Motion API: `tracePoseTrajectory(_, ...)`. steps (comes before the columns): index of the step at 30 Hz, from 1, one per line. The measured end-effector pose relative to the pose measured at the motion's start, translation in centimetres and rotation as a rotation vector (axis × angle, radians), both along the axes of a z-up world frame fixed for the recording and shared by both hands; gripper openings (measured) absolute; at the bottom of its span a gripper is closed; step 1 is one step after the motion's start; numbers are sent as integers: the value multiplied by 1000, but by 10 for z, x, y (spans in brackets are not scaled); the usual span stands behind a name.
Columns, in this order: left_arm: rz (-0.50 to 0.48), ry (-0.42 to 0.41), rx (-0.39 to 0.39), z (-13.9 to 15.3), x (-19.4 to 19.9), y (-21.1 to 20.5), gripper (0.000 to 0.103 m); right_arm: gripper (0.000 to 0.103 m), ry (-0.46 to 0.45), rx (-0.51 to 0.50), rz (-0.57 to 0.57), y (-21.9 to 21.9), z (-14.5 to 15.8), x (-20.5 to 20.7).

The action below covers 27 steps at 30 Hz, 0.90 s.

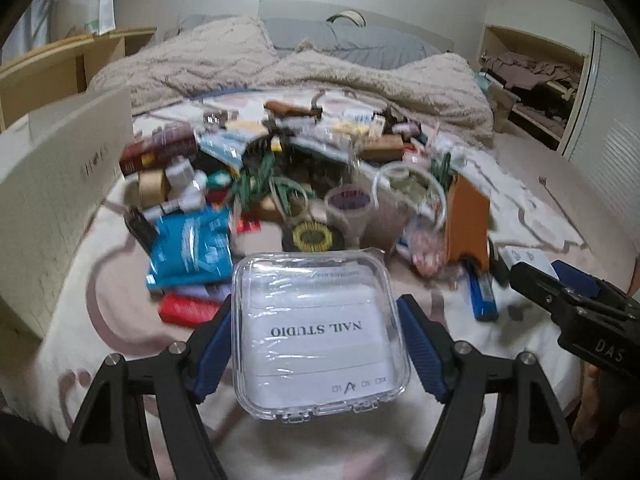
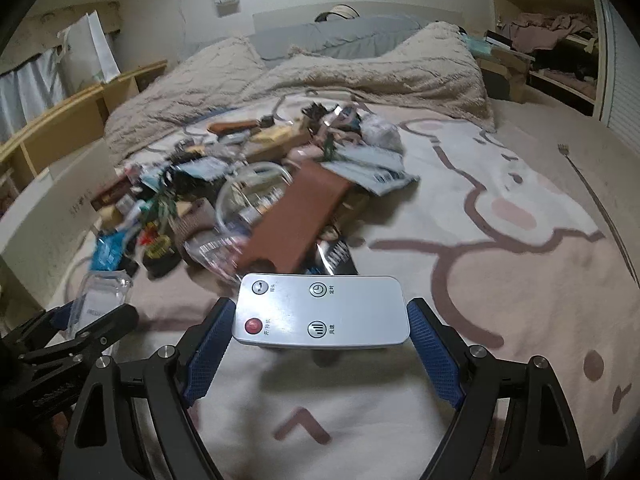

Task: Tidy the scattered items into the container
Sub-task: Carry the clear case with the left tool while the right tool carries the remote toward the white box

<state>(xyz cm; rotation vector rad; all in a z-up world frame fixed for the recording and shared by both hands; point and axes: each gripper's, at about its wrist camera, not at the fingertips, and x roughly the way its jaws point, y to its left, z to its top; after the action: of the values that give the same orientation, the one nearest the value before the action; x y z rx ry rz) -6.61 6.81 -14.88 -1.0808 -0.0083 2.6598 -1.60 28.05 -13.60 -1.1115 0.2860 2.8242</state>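
My left gripper [image 1: 316, 308] is shut on a clear plastic case [image 1: 320, 332] with a "NAIL STUDIO" label, its blue pads pressing both sides, held above the bedspread. My right gripper [image 2: 320, 305] is shut on a grey remote control [image 2: 320, 312] with a red button, lifted so that its shadow falls on the blanket. A heap of scattered items [image 1: 288, 184] lies ahead on the bed, with the same pile [image 2: 248, 200] showing in the right wrist view. The white cardboard container [image 1: 60, 168] stands at the left edge of the bed, left of the pile.
A blue packet [image 1: 192, 252], a brown pouch [image 2: 296, 220] and a blue lighter [image 1: 484, 292] lie at the pile's near side. A fluffy beige blanket [image 1: 280, 64] is bunched behind. A long thin back scratcher [image 2: 592, 192] rests at the right. Wooden shelves [image 2: 60, 120] stand beyond the container.
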Motion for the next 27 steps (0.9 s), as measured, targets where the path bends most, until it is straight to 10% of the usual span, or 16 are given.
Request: tracePoseTrajectory(27, 123, 178, -6, 102, -47, -95, 77, 86, 214, 9, 203, -81, 116, -85)
